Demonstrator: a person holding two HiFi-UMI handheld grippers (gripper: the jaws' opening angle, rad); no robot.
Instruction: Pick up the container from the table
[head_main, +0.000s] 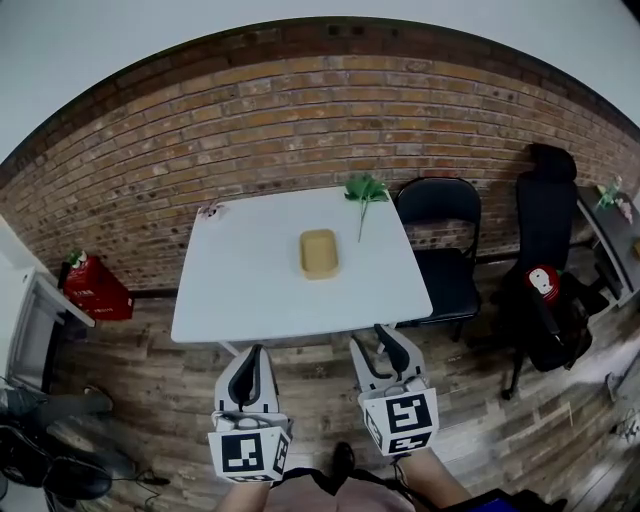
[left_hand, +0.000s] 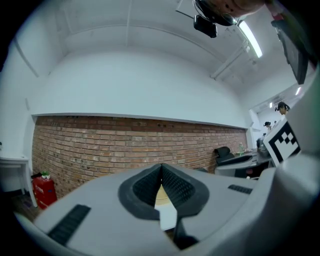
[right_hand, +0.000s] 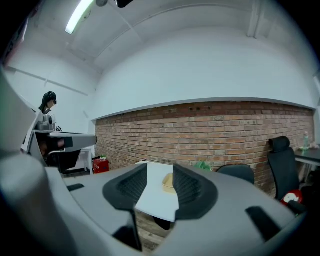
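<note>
Head view: the tan container (head_main: 319, 253) sat near the middle of the white table (head_main: 230, 300), untouched. Both grippers were short of the table's near edge, over the wood floor, well apart from the container.

Left gripper (head_main: 256, 352): jaws pressed together at the tips, nothing between them.

Right gripper (head_main: 370, 336): jaws spread and empty. Its own view showed the container far off through the gap.

Risks, as judged:
- A level approach could clip the table's near edge.
- The left gripper, if not opened, would only shove the container across the smooth top.
- An off-centre right pinch could tip it toward the green sprig (head_main: 364, 190) at the table's far right corner.
</note>
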